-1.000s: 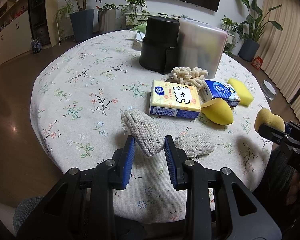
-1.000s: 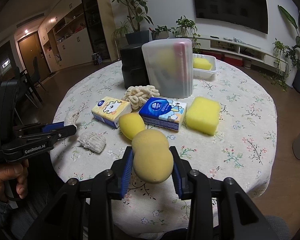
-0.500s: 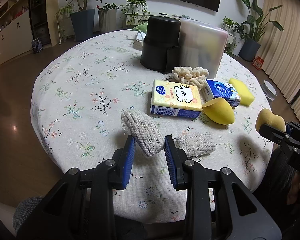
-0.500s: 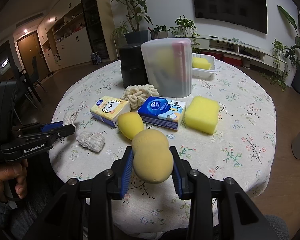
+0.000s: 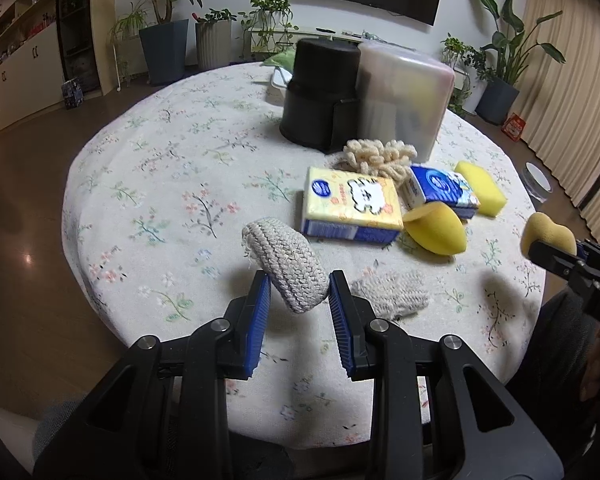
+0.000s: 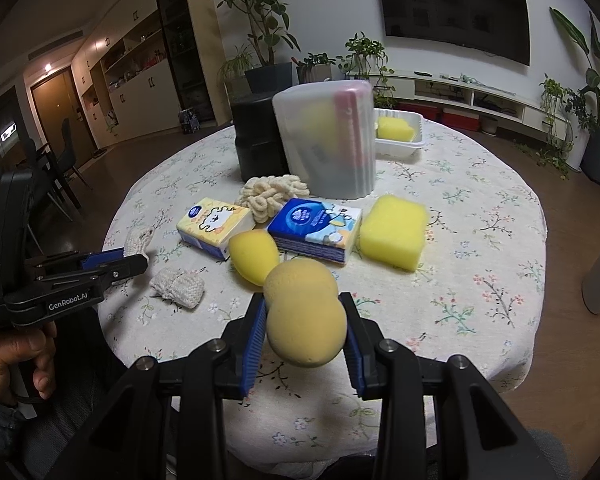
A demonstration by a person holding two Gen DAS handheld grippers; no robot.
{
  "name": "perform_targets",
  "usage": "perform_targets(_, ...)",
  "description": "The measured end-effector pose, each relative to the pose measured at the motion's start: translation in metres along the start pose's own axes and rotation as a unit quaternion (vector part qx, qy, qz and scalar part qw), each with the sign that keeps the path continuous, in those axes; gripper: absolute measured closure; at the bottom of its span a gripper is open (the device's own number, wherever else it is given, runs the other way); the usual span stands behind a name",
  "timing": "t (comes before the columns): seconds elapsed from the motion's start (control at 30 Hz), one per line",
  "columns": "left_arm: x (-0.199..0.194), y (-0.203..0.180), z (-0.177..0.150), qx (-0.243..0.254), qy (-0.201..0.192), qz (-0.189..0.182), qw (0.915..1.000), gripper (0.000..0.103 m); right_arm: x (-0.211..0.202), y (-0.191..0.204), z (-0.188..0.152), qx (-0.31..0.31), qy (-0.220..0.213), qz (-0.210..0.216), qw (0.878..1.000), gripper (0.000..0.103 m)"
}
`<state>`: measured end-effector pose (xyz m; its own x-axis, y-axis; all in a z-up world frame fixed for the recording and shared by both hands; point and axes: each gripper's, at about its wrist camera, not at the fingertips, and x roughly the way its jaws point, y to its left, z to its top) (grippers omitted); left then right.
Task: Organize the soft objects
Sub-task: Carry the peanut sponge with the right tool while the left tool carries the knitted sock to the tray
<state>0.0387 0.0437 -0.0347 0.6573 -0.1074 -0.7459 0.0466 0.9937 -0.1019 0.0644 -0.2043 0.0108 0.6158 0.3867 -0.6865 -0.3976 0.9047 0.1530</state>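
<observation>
nothing has moved: left jaws pinch the knitted pad (image 5: 286, 268), right jaws pinch the gourd-shaped sponge (image 6: 304, 316).

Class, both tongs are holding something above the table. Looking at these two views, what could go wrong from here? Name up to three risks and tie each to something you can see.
1. The left tongs pinch only the lower end of the knitted pad; most of it sticks out beyond the pads, so it may slip.
2. The right tongs squeeze a rounded, gourd-shaped sponge, which could pop out.
3. The tissue packs and the teardrop sponge lie crowded together, so setting anything down there could knock them.
</observation>
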Motion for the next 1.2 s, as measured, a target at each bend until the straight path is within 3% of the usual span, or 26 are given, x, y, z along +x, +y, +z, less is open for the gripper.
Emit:
perform_targets(0.23, -0.004, 0.020, 0.035, -0.003, -0.015, 0.004, 0.9999, 0.075, -0.018, -0.039, 0.020, 0.041, -0.011, -0.017, 0.999, 0.065)
perform_targets(0.5, 0.005, 0.034, 0.134, 0.031, -0.053, 0.020, 0.9979, 0.075, -0.029, -0.106, 0.076, 0.059, -0.036, -0.051, 0.996, 0.065)
perform_targets(0.9, 0.065, 0.049, 0.231, 0.071, -0.048, 0.012, 0.9962, 0.075, 0.024, -0.180, 0.160, 0.048, -0.020, -0.088, 0.995, 0.065)
perform_targets(1.2, 0.145, 0.035, 0.284, 0.115, -0.006, -0.049, 0.9921, 0.075, 0.094, -0.193, 0.221, 0.024, 0.008, -0.050, 0.998, 0.065)
